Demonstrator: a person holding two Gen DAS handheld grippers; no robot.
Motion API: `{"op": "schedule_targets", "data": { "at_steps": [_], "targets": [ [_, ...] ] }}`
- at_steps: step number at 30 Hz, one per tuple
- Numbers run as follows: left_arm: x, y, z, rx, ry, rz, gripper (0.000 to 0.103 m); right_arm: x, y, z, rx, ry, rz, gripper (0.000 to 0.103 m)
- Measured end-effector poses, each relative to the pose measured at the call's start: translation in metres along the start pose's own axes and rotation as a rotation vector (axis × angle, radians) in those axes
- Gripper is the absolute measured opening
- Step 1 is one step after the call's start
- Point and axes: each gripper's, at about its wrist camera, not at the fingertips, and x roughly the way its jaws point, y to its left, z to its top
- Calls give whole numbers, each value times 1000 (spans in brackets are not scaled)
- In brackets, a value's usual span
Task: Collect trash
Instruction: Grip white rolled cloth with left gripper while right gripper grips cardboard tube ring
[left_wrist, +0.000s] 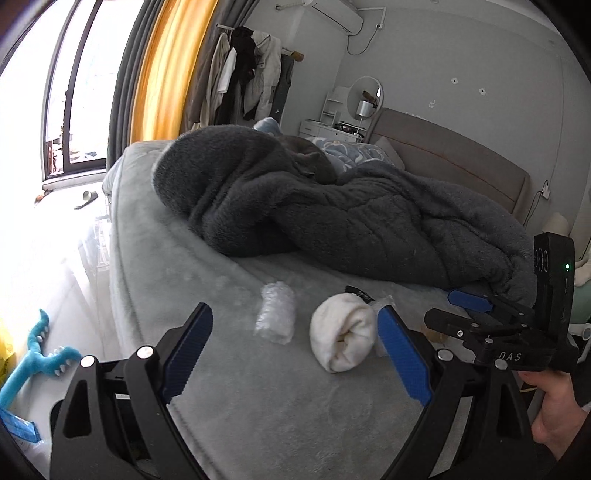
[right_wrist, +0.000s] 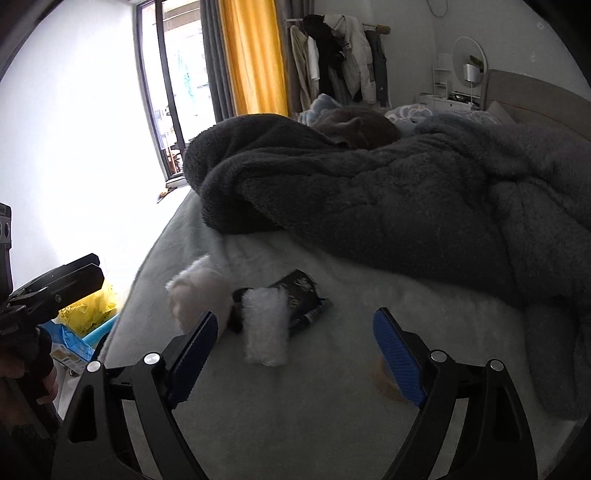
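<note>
On the grey bed sheet (left_wrist: 258, 398) lie a clear bubble-wrap piece (left_wrist: 276, 312), a rolled white sock (left_wrist: 341, 334) and a black wrapper (left_wrist: 359, 291) behind it. My left gripper (left_wrist: 295, 350) is open and empty just short of them. In the right wrist view the bubble-wrap piece (right_wrist: 265, 325), the black wrapper (right_wrist: 299, 291) and the white sock (right_wrist: 197, 295) lie ahead of my right gripper (right_wrist: 291, 343), which is open and empty. A tan scrap (right_wrist: 388, 380) lies by its right finger. The right gripper (left_wrist: 476, 306) also shows at the right of the left wrist view.
A heaped dark grey blanket (left_wrist: 351, 206) covers the bed behind the items, with a cat (right_wrist: 354, 127) curled on top. On the floor to the left are a blue toy (left_wrist: 37, 358), a yellow bag (right_wrist: 88, 306) and a blue packet (right_wrist: 70, 347).
</note>
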Motion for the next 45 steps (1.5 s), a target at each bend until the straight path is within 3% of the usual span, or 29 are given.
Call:
{"op": "schedule_targets", "data": {
  "at_steps": [17,21,36,45],
  "targets": [
    [47,-16,-12,-87,53,-57,92,11,-71,-26,83,82,-75,87],
    [56,-16,-14,-124,63,-79,87,16,-76,-30,79,104,-73,87],
    [84,-29,-25,-116,117,-69,65,28,-81,-35,44,131,-4,87],
    [83,-22,-26,-148,119,-108,47,40,-78,-34,46,182,-28,61]
  ]
}}
